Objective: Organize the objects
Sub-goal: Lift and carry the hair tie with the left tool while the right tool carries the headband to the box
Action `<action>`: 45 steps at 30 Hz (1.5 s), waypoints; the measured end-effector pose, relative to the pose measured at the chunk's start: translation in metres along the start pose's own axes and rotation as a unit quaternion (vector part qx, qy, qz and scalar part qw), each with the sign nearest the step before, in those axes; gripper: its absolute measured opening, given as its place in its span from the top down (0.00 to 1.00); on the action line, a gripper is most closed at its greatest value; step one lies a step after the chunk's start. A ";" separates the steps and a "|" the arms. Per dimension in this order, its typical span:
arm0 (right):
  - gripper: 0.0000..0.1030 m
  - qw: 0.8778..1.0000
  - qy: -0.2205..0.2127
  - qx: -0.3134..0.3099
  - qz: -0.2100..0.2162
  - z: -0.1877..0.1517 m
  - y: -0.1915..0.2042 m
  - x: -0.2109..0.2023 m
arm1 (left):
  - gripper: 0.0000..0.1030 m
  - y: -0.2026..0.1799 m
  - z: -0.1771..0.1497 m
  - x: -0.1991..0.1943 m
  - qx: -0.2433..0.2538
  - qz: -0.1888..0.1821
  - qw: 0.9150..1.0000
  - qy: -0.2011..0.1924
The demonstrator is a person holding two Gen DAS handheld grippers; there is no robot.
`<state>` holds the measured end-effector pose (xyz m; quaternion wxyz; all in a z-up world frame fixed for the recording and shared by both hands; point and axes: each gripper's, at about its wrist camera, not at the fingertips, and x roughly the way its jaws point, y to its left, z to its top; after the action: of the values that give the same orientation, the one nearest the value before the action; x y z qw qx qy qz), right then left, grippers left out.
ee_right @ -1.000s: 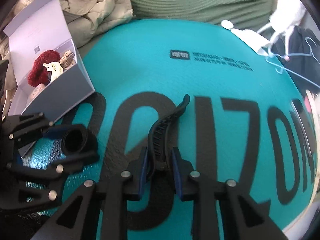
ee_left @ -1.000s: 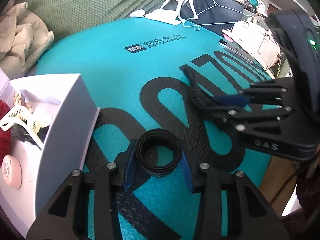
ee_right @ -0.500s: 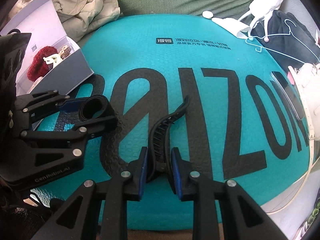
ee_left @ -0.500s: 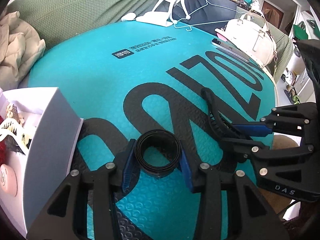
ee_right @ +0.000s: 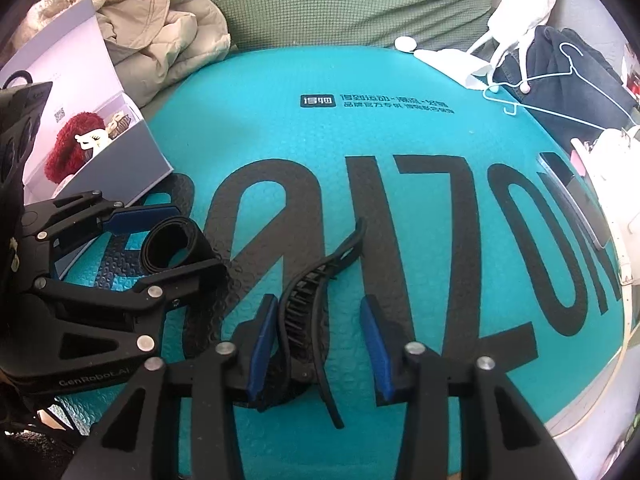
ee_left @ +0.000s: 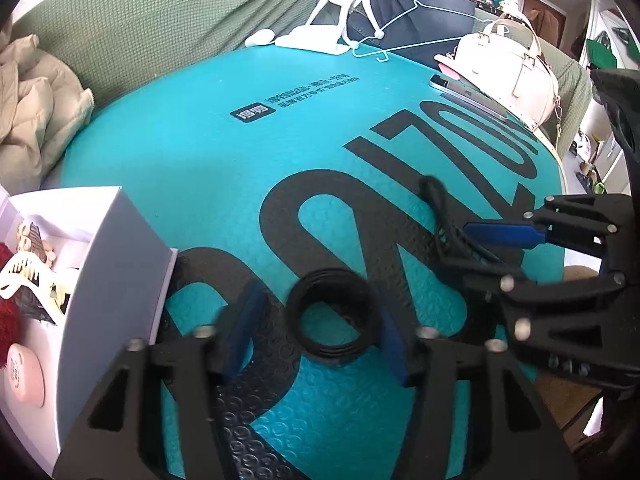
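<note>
Blur smears the left gripper (ee_left: 316, 340), closing around a black rubbery ring (ee_left: 333, 316) lying on the embossed teal mat (ee_left: 200, 152); only its right pad seems to touch. The white box (ee_left: 116, 248) is cut off at the frame edge.

The right gripper (ee_right: 320, 344) is opening, its toothed black hair clip (ee_right: 316, 300) lying loose against the left pad.

Right gripper (ee_right: 318, 344) opening around black hair clip (ee_right: 316, 300).

Bright daylight, fisheye warp (blurred foreground)
</note>
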<state>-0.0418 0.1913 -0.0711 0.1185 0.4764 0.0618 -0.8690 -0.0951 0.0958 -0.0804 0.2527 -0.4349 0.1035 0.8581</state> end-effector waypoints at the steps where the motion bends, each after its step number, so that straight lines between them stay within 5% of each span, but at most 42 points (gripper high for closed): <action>1: 0.75 1.000 -0.002 0.005 -0.003 0.000 -0.002 0.000 | 0.63 -0.001 0.001 0.000 0.001 0.002 1.000 0.002; 14: 0.81 0.999 -0.006 0.031 0.003 0.000 -0.009 -0.012 | 0.64 -0.003 0.006 -0.008 -0.012 -0.013 1.000 0.016; 36: 0.81 0.998 -0.039 -0.033 -0.023 0.046 0.023 -0.070 | 0.64 0.036 0.038 -0.106 -0.046 0.047 0.997 -0.029; 45: 0.81 0.995 -0.059 -0.079 0.004 0.063 0.061 -0.084 | 0.64 0.075 0.026 -0.151 -0.081 0.099 0.991 -0.038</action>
<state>-0.0333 0.1314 0.0340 0.1631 0.4139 0.1212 -0.8874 -0.0776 -0.0098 0.0525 0.1343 -0.4091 0.0660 0.9001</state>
